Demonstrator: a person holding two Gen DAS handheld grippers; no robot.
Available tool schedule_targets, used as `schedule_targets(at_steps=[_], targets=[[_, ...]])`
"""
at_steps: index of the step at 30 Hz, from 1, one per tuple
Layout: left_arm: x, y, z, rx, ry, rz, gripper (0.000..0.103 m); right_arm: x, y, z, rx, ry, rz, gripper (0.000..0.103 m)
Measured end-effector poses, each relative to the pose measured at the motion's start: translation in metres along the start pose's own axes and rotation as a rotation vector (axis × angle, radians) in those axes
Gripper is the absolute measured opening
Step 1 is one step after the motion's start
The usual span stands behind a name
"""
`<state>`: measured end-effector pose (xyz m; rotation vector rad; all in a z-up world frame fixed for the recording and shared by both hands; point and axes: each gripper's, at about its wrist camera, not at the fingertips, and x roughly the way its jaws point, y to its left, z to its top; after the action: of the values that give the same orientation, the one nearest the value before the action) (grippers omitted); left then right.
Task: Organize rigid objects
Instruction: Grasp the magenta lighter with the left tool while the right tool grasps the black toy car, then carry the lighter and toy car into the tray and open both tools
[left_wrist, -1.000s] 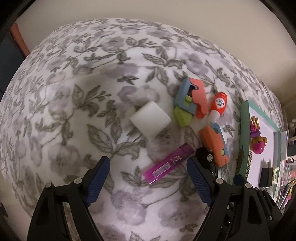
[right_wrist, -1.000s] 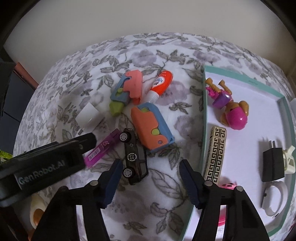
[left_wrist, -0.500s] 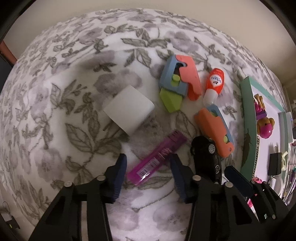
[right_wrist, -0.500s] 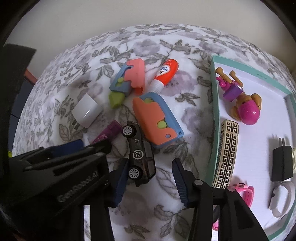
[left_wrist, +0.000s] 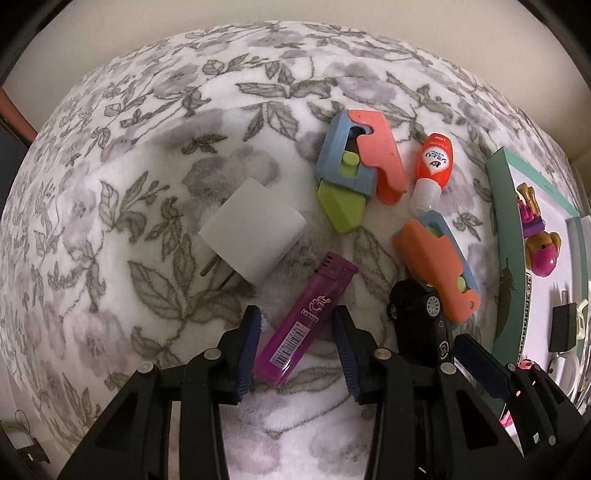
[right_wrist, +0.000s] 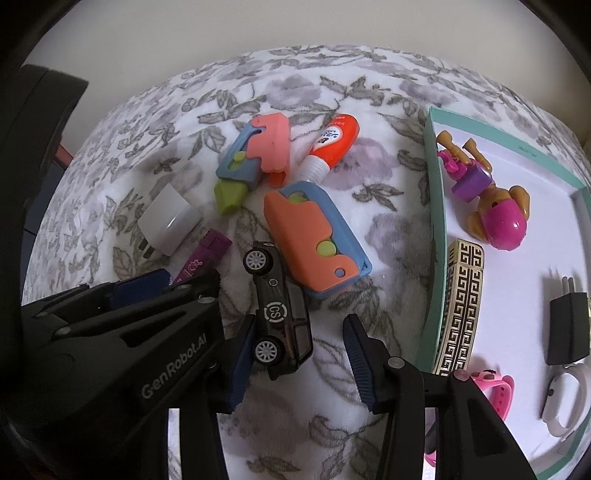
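Spread across the whole work area is a white blanket printed with grey leaves (left_wrist: 155, 206), and at its right edge a teal-rimmed tray (right_wrist: 436, 206) is serving as the collection place. Already lying inside it are a pink doll (right_wrist: 495, 218), a black-and-cream patterned bar (right_wrist: 461, 306), a black plug (right_wrist: 567, 328), a pink watch (right_wrist: 495, 387) and a white ring-shaped piece (right_wrist: 565, 398), which suggests the sorting is partly done.

Outside the tray, the loose items are sitting close together: a white charger (left_wrist: 255, 236), two orange-and-blue toy cutters (left_wrist: 358, 166) (left_wrist: 436, 262), an orange glue bottle (left_wrist: 434, 166), a purple lighter (left_wrist: 306, 321) and a black toy car (right_wrist: 280, 310).

The left gripper (left_wrist: 297, 349) is hanging low with its jaws spread on either side of the lighter's near end, neither pad (left_wrist: 249, 343) visibly touching it; the straddle looks like preparation for a pinch across the narrow body. The right gripper (right_wrist: 299, 363) is likewise parted, its left pad just beside the car's rear wheel and its right pad well clear. Both tools are working side by side, so each seems to be lining up on its own object, probably so two pieces can go to the tray together.
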<state>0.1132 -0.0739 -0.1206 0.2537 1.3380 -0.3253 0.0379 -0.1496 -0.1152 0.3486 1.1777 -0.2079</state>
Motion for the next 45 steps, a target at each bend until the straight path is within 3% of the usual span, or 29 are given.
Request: schedule_targets(at_steps=[4, 10, 15, 25, 31, 45], targets=[[0.000, 0.002, -0.001, -0.010, 0.002, -0.002, 0.042, -0.002, -0.003, -0.002, 0.001, -0.002, 0.005, 0.050], [-0.003, 0.002, -0.004, 0.001, 0.006, 0.009, 0.031, -0.006, -0.005, -0.003, 0.007, 0.006, 0.042, 0.032], [-0.005, -0.004, -0.005, 0.019, 0.012, 0.018, 0.021, -0.010, -0.008, -0.005, 0.004, 0.009, 0.038, 0.032], [-0.021, -0.014, -0.006, 0.057, -0.002, 0.012, 0.021, -0.027, -0.015, -0.003, 0.022, -0.019, 0.059, 0.032], [-0.050, -0.014, -0.003, 0.048, -0.067, -0.007, 0.020, -0.047, -0.021, 0.001, 0.035, -0.063, 0.047, 0.031], [-0.129, -0.020, -0.002, 0.043, -0.290, -0.129, 0.020, -0.107, -0.069, 0.004, 0.146, -0.185, 0.007, 0.031]])
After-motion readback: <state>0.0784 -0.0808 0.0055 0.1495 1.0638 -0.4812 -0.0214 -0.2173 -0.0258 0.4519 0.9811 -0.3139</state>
